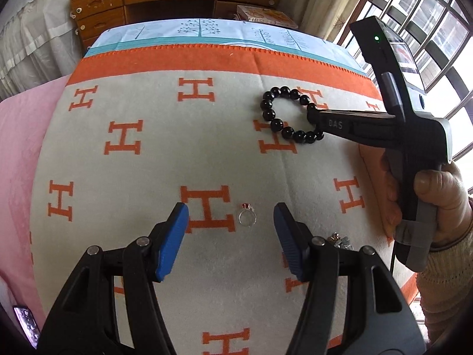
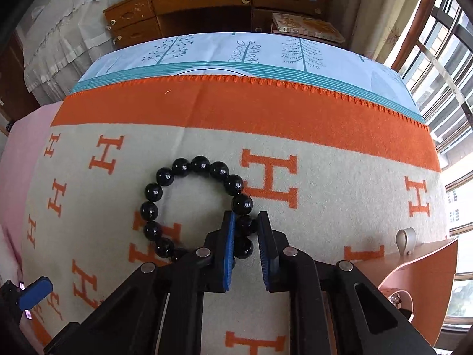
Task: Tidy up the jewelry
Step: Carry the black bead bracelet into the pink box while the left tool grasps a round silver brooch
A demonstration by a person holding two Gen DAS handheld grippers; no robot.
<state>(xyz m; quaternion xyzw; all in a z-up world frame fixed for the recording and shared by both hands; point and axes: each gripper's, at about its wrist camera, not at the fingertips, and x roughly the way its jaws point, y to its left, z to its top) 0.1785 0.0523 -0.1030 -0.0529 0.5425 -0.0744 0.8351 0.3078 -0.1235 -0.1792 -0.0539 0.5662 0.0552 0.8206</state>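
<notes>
A bracelet of glossy black beads [image 2: 189, 167] lies on a cream blanket with orange H letters [image 2: 325, 183]. My right gripper [image 2: 246, 217] points down at its near side, and its blue pads [image 2: 230, 236] press a bead from both sides. The left wrist view shows the same grip, my right gripper [image 1: 312, 118] on the bracelet [image 1: 276, 124]. My left gripper [image 1: 230, 213] hangs open over the blanket [image 1: 147, 177]. A small silver ring with a red stone [image 1: 247, 215] lies just ahead, between its fingertips, untouched.
More small jewelry [image 1: 340, 240] peeks out behind the left gripper's right finger. A pink open box with a silver loop [image 2: 414, 266] stands at the right. A phone [image 1: 26, 322] lies at the lower left. A wooden desk [image 2: 207, 3] and windows [image 2: 443, 44] lie beyond the bed.
</notes>
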